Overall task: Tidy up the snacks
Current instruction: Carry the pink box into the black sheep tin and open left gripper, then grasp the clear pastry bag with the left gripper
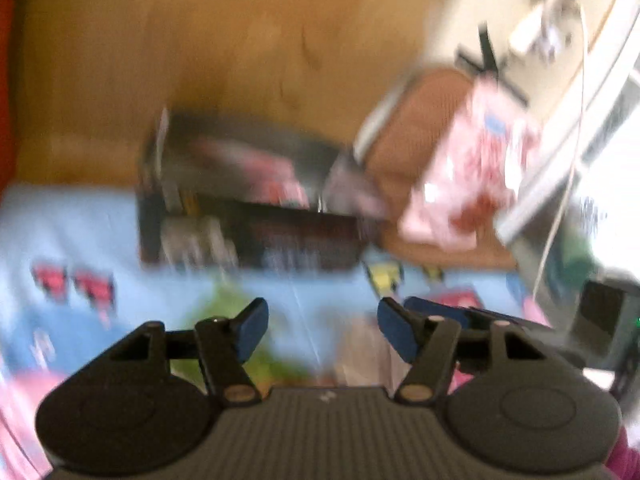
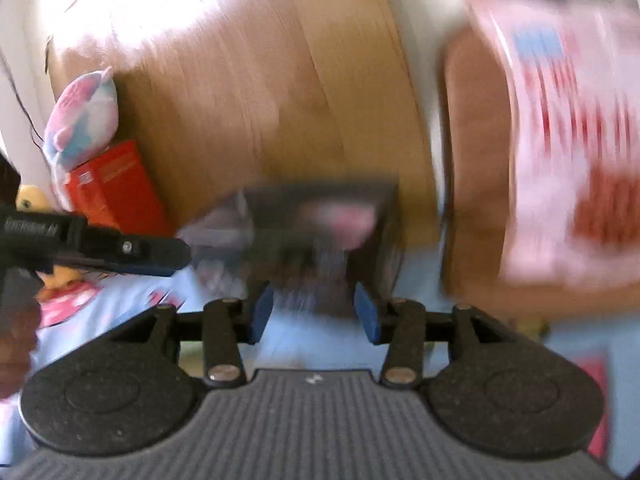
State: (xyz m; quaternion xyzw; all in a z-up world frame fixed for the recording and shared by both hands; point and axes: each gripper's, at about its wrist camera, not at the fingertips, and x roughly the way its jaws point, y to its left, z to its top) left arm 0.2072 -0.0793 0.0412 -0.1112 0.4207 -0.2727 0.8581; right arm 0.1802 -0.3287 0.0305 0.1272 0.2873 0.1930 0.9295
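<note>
Both views are blurred by motion. A dark snack box point(image 1: 248, 200) point(image 2: 320, 224) lies where the blue patterned cloth point(image 1: 80, 224) meets the wooden floor. A pink snack bag point(image 1: 472, 168) point(image 2: 572, 140) stands in a brown basket point(image 1: 412, 140) point(image 2: 468, 160) to the right of the box. My left gripper point(image 1: 324, 328) hovers open over the cloth, short of the box, with nothing between its fingers. My right gripper point(image 2: 314, 312) is open just in front of the box's near corner, and its pads do not press on the box. Each gripper shows in the other's view: the right point(image 1: 440, 312), the left point(image 2: 132, 252).
A green packet point(image 1: 224, 300) and pink wrappers lie on the cloth under the left gripper. A red box point(image 2: 116, 188) and a pastel plush toy point(image 2: 84, 120) sit at the far left on the wooden floor point(image 2: 248, 80). White furniture point(image 1: 568, 152) and a cable stand at the right.
</note>
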